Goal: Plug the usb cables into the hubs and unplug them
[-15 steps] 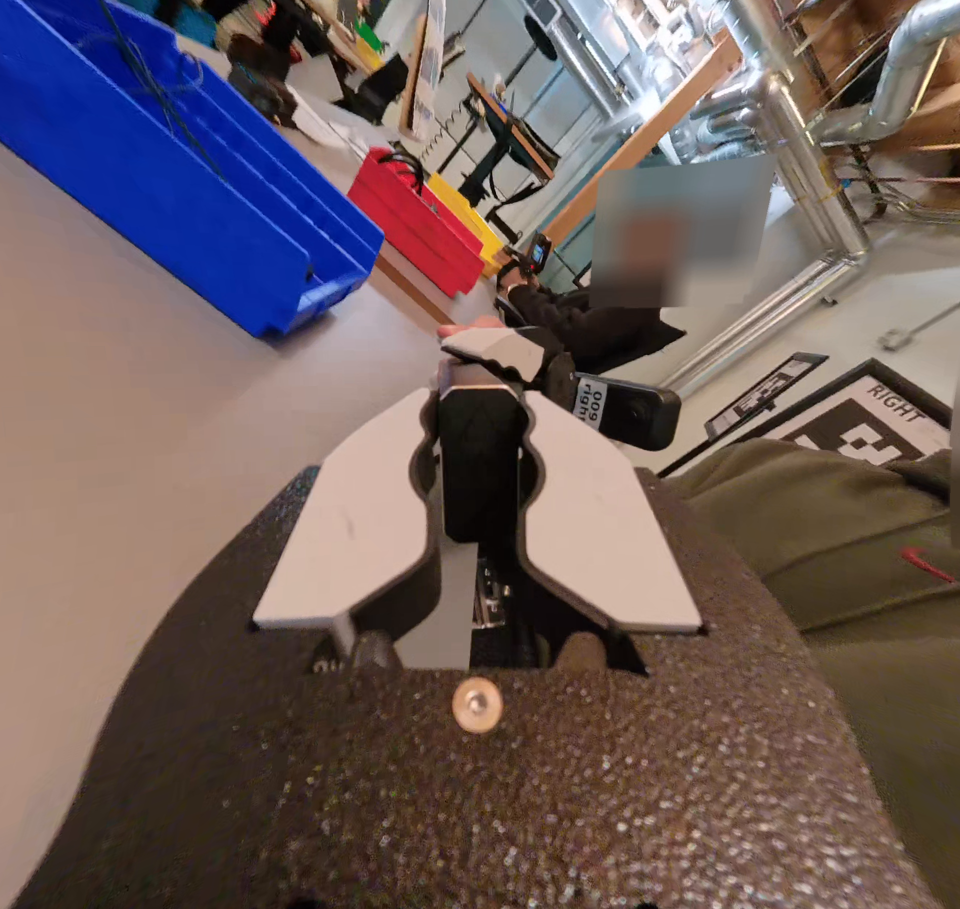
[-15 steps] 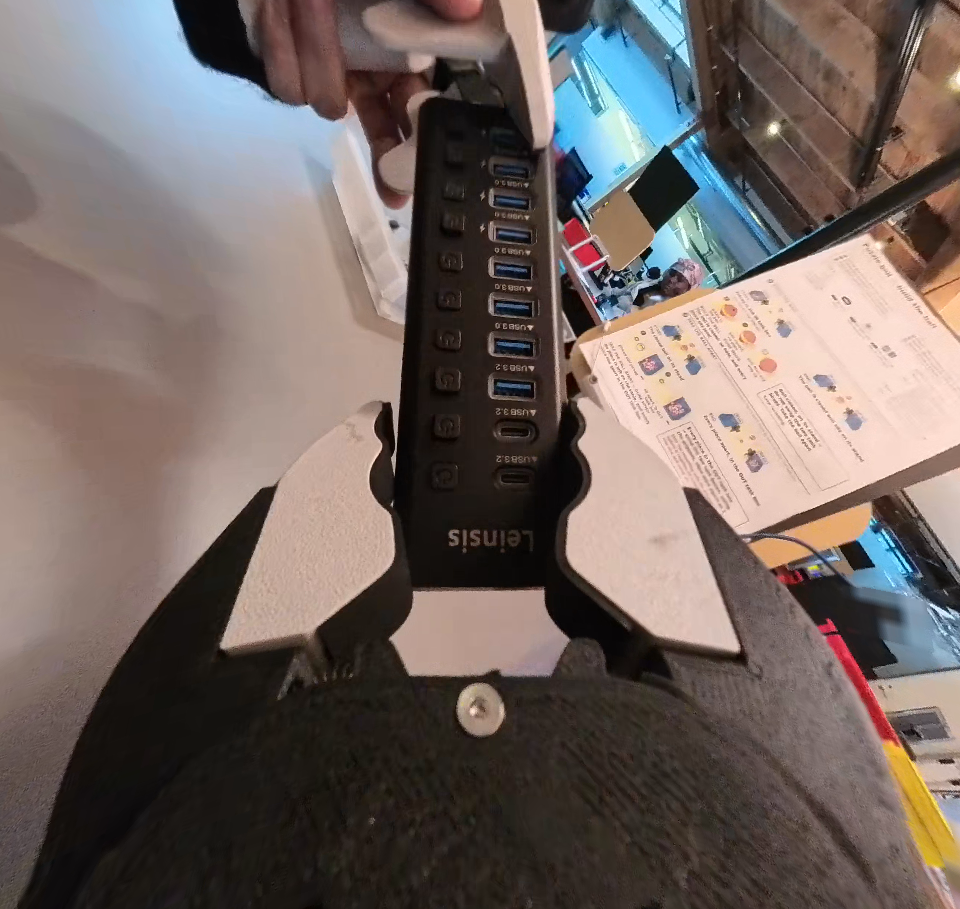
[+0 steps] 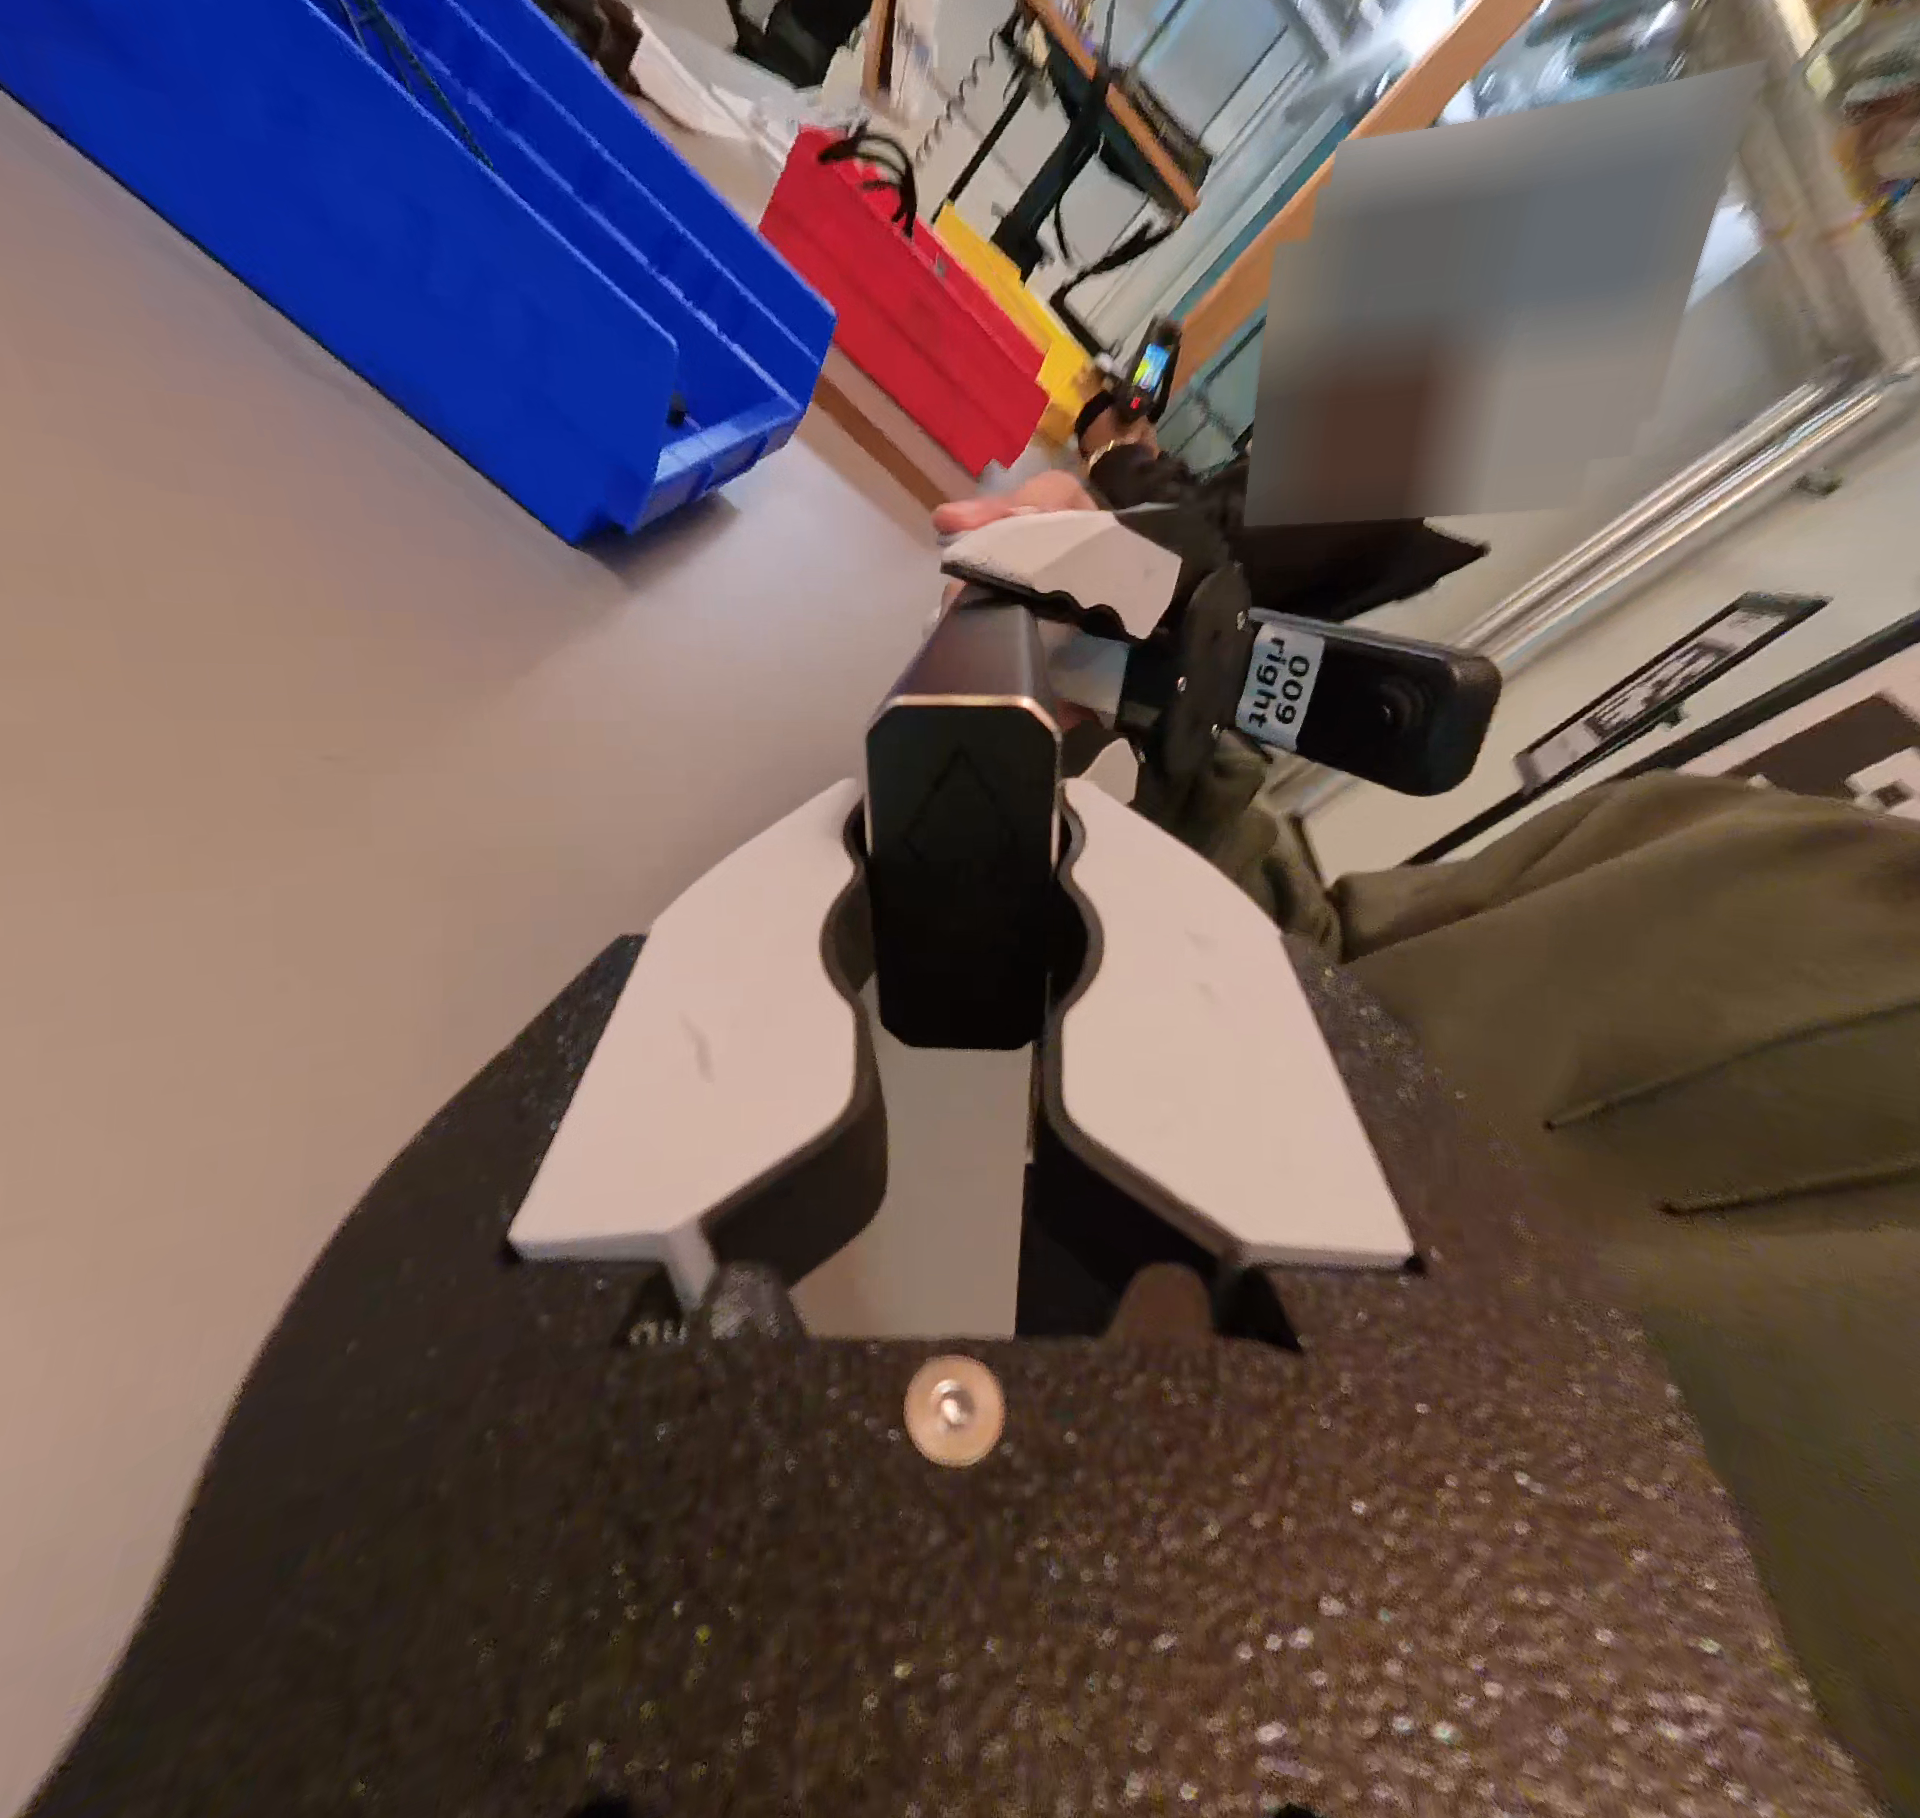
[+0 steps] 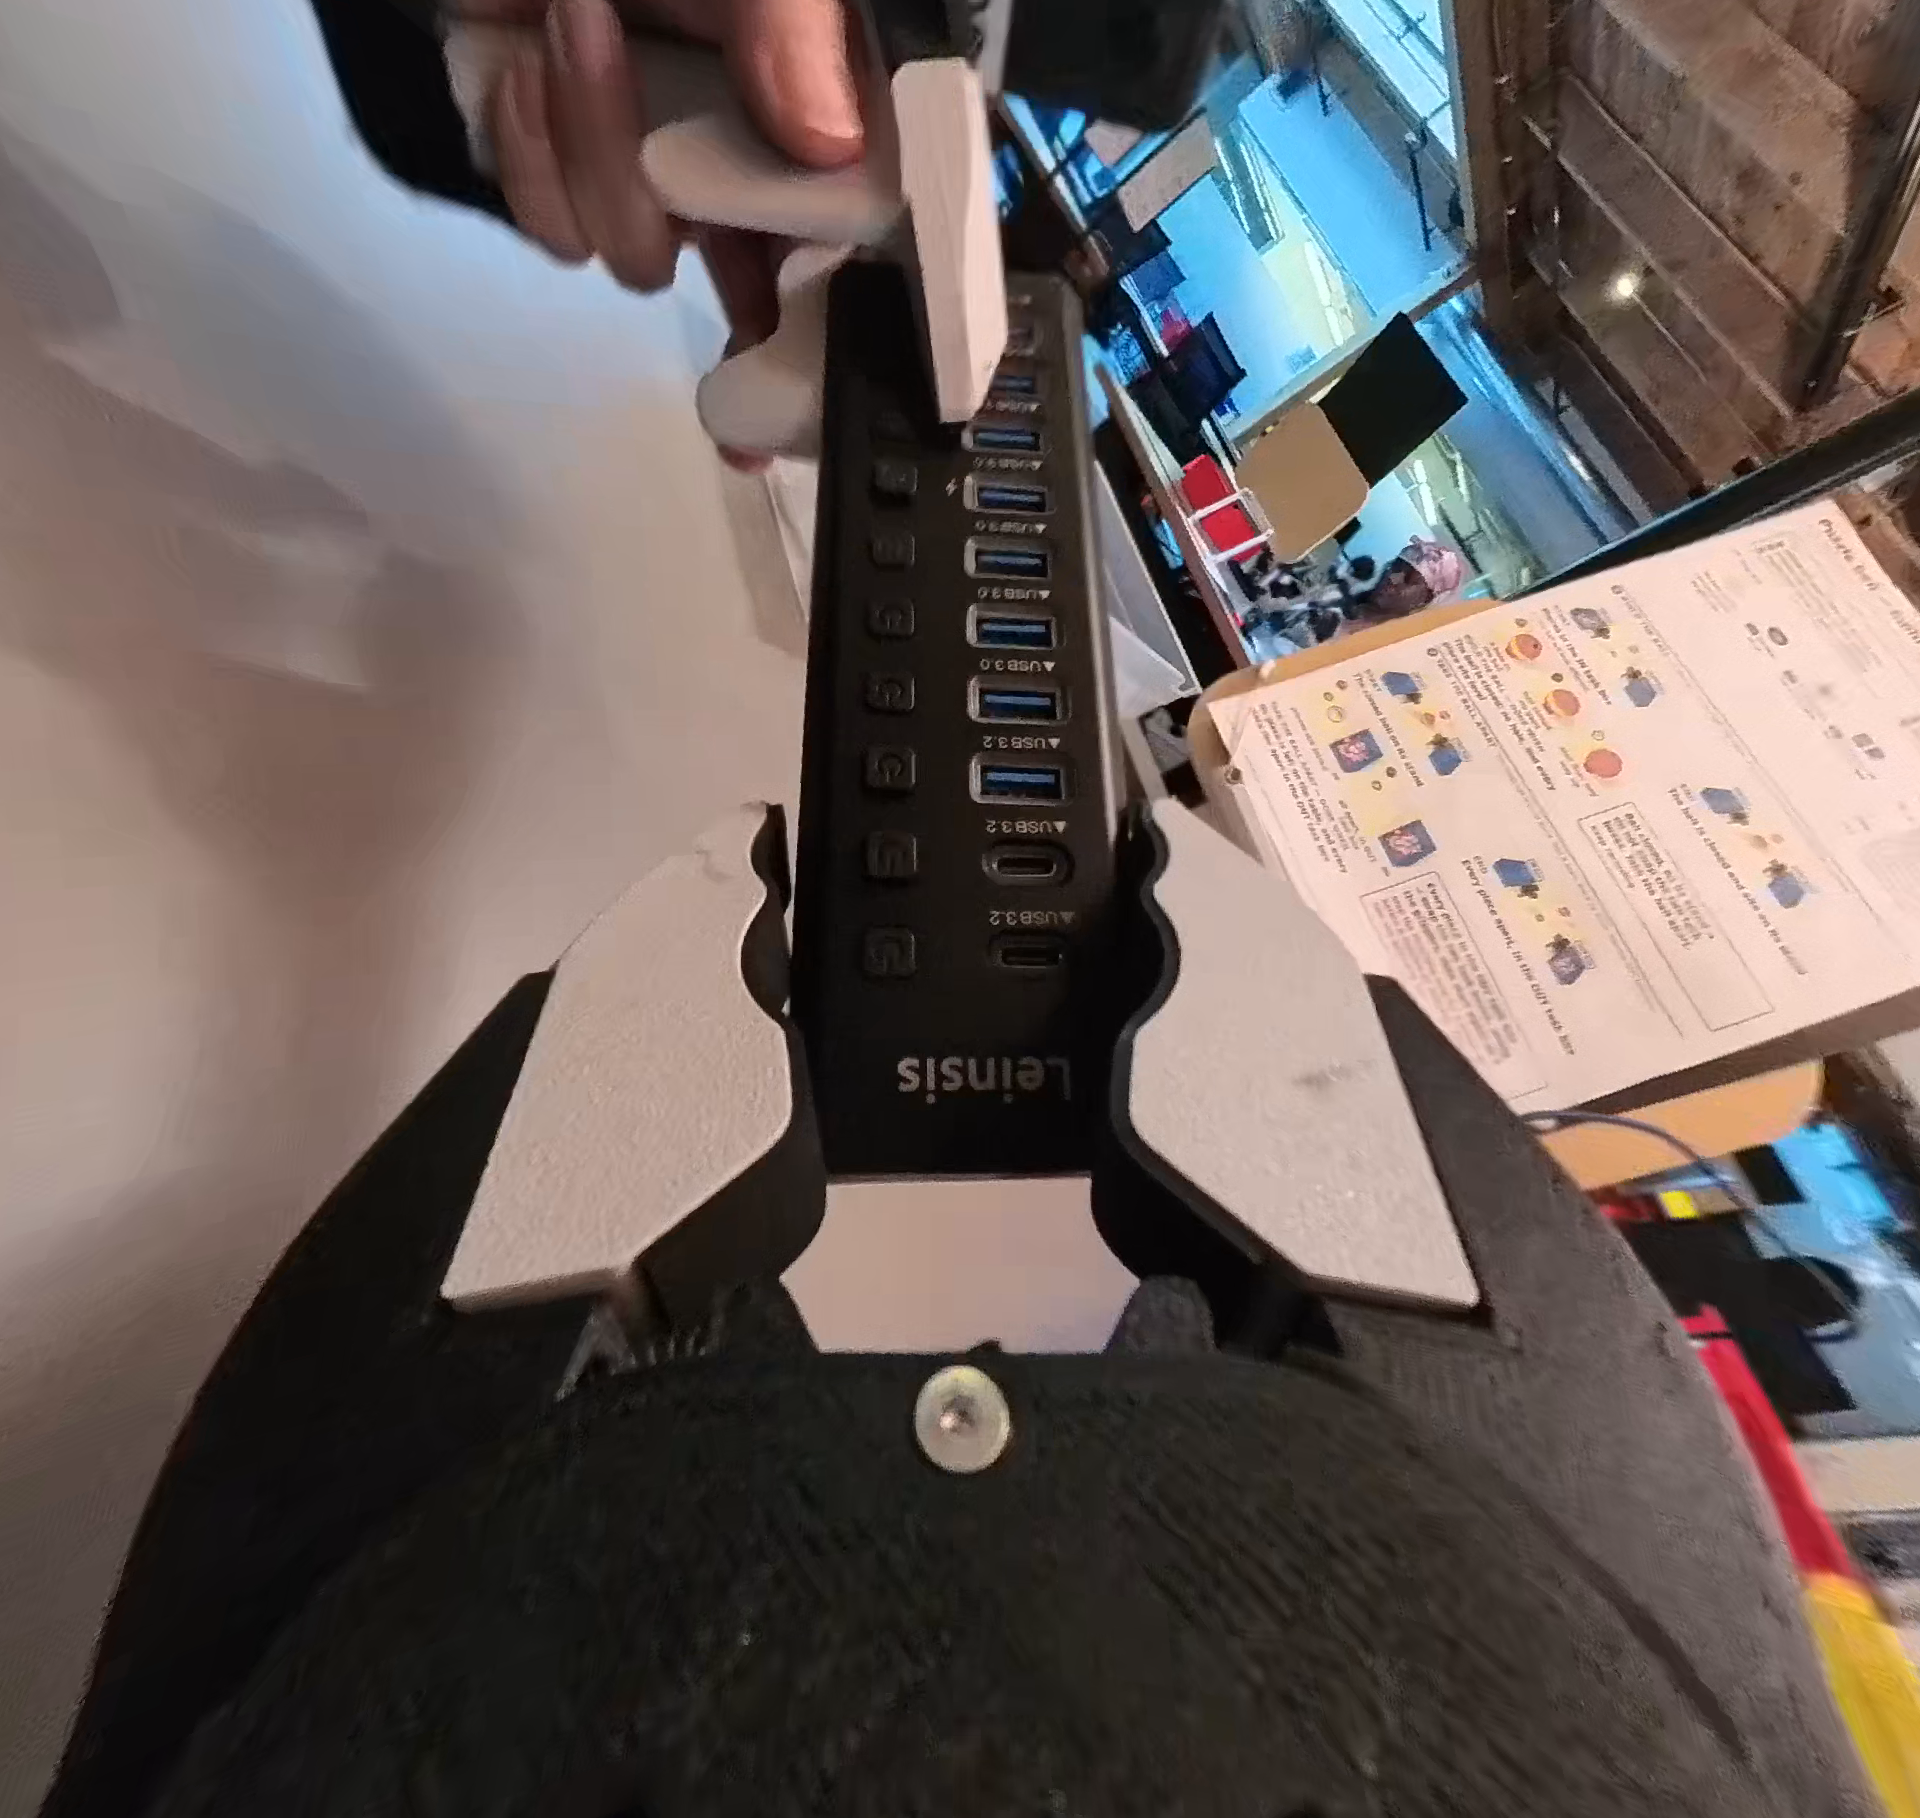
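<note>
Black USB hub [image 4: 940, 781] clamped at near end by right gripper [image 4: 961, 937], far end gripped by left gripper [image 3: 961, 895]. Held above grey table [image 3: 260, 781]; blue bins [image 3: 416, 210] far left.

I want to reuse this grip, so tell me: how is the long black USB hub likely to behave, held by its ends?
The USB hub looks rigid: it spans straight between the right gripper and left gripper. Its smooth casing might slip if the grip eases. Being long and narrow, it would probably pivot if held at one end.
</note>
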The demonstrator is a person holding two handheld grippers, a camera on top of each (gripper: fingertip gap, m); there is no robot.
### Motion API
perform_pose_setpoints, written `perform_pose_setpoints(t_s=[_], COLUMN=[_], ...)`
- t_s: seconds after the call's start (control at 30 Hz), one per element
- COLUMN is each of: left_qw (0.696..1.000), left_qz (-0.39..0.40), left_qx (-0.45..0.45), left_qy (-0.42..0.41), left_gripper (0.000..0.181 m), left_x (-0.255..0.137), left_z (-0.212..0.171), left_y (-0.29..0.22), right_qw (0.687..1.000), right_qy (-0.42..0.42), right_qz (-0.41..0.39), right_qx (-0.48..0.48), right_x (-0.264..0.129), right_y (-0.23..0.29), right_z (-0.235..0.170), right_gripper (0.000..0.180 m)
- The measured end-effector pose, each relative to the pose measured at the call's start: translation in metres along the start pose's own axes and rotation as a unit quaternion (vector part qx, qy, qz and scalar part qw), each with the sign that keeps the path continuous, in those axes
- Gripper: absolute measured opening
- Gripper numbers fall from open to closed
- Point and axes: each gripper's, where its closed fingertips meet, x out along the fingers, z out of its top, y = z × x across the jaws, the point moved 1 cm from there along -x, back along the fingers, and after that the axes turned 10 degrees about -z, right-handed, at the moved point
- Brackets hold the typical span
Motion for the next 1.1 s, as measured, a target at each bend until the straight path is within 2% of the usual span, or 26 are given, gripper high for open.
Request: perform_pose_setpoints(t_s=[0.07,0.13,0.27,0.33,0.47,0.63,0.73,0.83,0.97,1.0,1.1], left_qw=[0.999,0.996,0.986,0.982,0.968,0.952,0.946,0.94,0.93,0.928,0.921], left_qz=[-0.017,-0.044,-0.075,-0.087,-0.099,-0.101,-0.092,-0.09,-0.1,-0.104,-0.099], left_qx=[-0.017,-0.025,-0.036,-0.04,-0.081,-0.111,-0.113,-0.123,-0.133,-0.126,-0.134], left_qy=[-0.033,-0.077,-0.142,-0.163,-0.215,-0.267,-0.288,-0.306,-0.328,-0.335,-0.352], left_gripper=[0.03,0.029,0.029,0.029,0.028,0.028,0.028,0.028,0.028,0.028,0.028], left_x=[0.003,0.005,0.002,0.002,0.001,-0.001,-0.002,-0.001,0.006,0.006,0.003], left_z=[-0.004,-0.003,0.004,0.009,0.019,0.026,0.032,0.039,0.046,0.048,0.048], left_y=[0.002,0.0,-0.007,-0.011,-0.012,-0.009,-0.008,-0.006,-0.01,-0.011,-0.007], right_qw=[0.998,0.992,0.961,0.943,0.929,0.919,0.927,0.935,0.929,0.929,0.92], right_qy=[-0.011,-0.035,-0.094,-0.146,-0.218,-0.238,-0.224,-0.208,-0.239,-0.252,-0.269], right_qz=[0.007,0.01,0.038,0.033,0.052,0.062,0.069,0.05,0.03,0.015,-0.013], right_qx=[0.054,0.122,0.259,0.298,0.294,0.308,0.293,0.284,0.279,0.269,0.284], right_x=[-0.005,-0.01,-0.015,-0.02,-0.025,-0.03,-0.03,-0.024,-0.021,-0.023,-0.026], right_y=[-0.004,-0.009,-0.013,-0.019,-0.01,-0.009,-0.002,-0.001,0.001,-0.002,-0.015], right_z=[0.001,0.005,0.015,0.023,0.038,0.037,0.029,0.021,0.032,0.036,0.043], right_gripper=[0.063,0.072,0.084,0.083,0.088,0.097,0.097,0.095,0.094,0.084,0.078])
